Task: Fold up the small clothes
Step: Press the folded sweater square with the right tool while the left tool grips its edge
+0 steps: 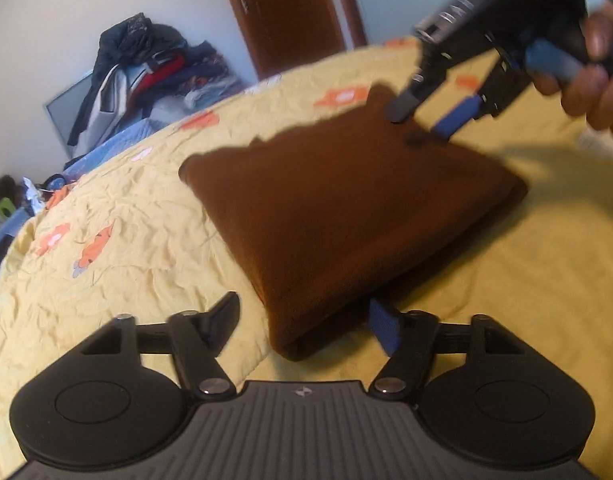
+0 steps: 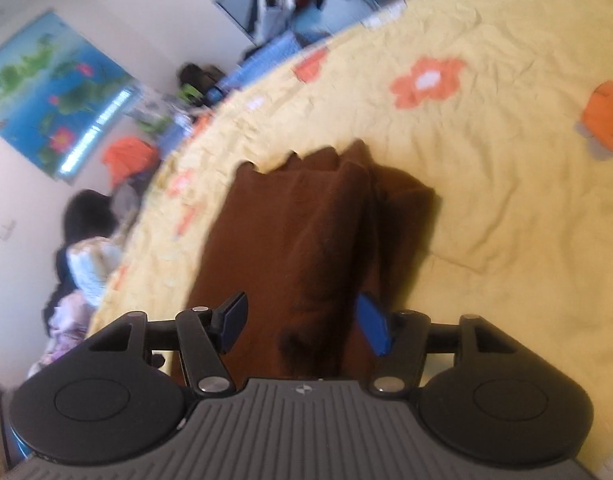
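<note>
On the yellow flowered bedspread [image 1: 118, 216] lies the brown garment [image 1: 346, 216], already folded into a thick wedge. The left tool [image 1: 306, 324], fingers spread, straddles its near corner without pinching. Farther right, the right tool [image 1: 422, 116] hovers at the far edge, fingers apart too (cloth bunches between them in its own view). I'd close both squarely on full layers before lifting, keeping edges aligned.
</note>
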Motion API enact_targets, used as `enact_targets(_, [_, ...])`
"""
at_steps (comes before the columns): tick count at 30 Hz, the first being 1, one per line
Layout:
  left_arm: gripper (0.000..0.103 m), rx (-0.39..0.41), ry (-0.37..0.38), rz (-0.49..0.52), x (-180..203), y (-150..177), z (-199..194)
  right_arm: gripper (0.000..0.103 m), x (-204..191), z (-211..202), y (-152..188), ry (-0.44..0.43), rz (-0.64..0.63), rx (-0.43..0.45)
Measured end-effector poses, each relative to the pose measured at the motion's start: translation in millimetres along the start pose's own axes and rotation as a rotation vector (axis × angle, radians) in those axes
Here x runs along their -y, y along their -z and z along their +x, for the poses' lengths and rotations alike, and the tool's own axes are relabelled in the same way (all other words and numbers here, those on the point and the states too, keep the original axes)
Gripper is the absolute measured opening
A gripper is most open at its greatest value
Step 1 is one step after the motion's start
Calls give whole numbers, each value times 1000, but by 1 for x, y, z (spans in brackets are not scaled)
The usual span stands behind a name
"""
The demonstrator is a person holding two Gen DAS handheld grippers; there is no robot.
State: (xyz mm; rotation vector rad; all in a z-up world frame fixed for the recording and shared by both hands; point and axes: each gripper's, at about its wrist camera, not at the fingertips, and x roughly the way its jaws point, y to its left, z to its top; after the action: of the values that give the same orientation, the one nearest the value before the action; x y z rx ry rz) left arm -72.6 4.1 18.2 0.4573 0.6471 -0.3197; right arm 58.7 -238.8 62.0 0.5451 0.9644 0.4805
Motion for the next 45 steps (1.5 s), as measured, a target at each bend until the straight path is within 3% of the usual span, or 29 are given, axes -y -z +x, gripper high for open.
enact_targets(1, [57,1,3,7,1,0,3,64,0,11,-1,11,1,-23])
enact_targets(2, [43,6,7,2,1,0,1,56,-2,18,-1,25,-8,-37])
enact_targets(3, [28,6,21,-9,0,-1,-2,28,-6,21,1,27,-46,-52])
enact_targets(6, [16,11,46,-37,-6,4,-7,23,8,11,2,24,-86,-41])
enact_targets(8, [15,11,48,-43,-7,10,-6,22,30,5,0,-27,7,-25])
enact_targets(10, [16,12,45,-50,-8,12,-7,28,23,3,3,-36,-9,-31])
enact_targets(12, [18,21,37,-81,-12,9,-11,51,7,-3,2,-26,-68,-27])
enact_targets(14, [20,29,49,-87,-14,7,-14,65,2,-13,-6,-38,-85,29])
enact_targets(17, [22,20,27,-51,-7,4,-5,65,15,-12,-31,-28,1,85])
enact_targets(19, [22,20,19,-53,-2,-2,5,59,22,0,-45,11,43,84])
enact_targets(20, [22,27,16,-55,-1,-5,7,40,25,10,-50,13,51,59])
enact_targets(21, [22,34,21,-53,0,-8,9,13,25,19,-54,24,43,30])
enact_targets(23, [19,40,37,-54,0,-9,13,13,19,25,-60,68,-45,40])
enact_targets(25, [18,38,31,-51,-1,-5,20,12,33,32,-68,132,-36,38])
enact_targets(28, [21,53,28,-67,-2,-3,10,14,44,27,-61,67,24,51])
enact_targets(29, [21,64,31,-80,-5,-1,2,23,40,20,-56,55,32,57])
enact_targets(30, [24,70,36,-94,-8,2,-5,40,36,10,-49,41,35,64])
enact_targets(32, [32,74,28,-122,-15,11,-17,53,30,-18,-30,-42,31,106])
enact_targets(35, [33,58,3,-124,-18,19,-19,53,21,-41,-3,-129,21,51])
enact_targets(40, [33,63,-31,-68,-5,9,4,53,0,-20,25,-54,-74,-80])
enact_targets(41, [33,59,-55,-43,0,7,10,47,-1,-9,29,-29,-88,-112])
enact_targets(42, [22,53,-73,-20,4,5,15,24,-5,-2,32,-6,-124,-134])
enact_targets(43, [14,50,-63,-15,4,4,15,17,-9,-1,34,10,-167,-147])
enact_targets(45, [8,48,-41,-18,0,5,9,14,-14,-15,32,13,-220,-125])
